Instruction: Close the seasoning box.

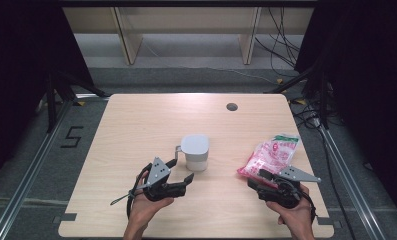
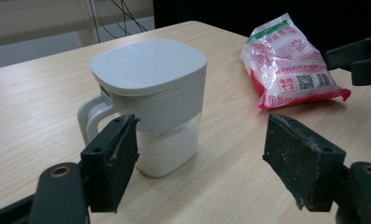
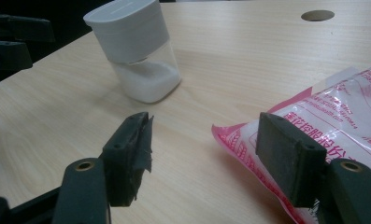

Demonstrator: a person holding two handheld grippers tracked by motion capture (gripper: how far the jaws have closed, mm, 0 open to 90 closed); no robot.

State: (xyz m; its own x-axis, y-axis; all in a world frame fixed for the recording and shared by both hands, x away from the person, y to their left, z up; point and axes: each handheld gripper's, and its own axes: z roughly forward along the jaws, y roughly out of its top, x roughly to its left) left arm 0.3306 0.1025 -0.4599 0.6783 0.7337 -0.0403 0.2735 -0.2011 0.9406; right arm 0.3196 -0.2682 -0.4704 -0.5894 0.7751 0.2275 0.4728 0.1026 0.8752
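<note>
A small canister with a grey-white lid, a side handle and white powder inside stands near the middle of the table. My left gripper is just in front and left of it, open and apart from it. In the left gripper view the canister stands beyond the spread jaws of my left gripper. A pink and white sealed bag lies flat at the right. My right gripper is at its near corner, open. In the right gripper view the bag reaches in by the right jaw of my right gripper, with nothing pinched.
The light wooden table has a round cable hole at the back. The canister and the left gripper appear far off in the right gripper view. Dark curtains, metal rails and cables surround the table.
</note>
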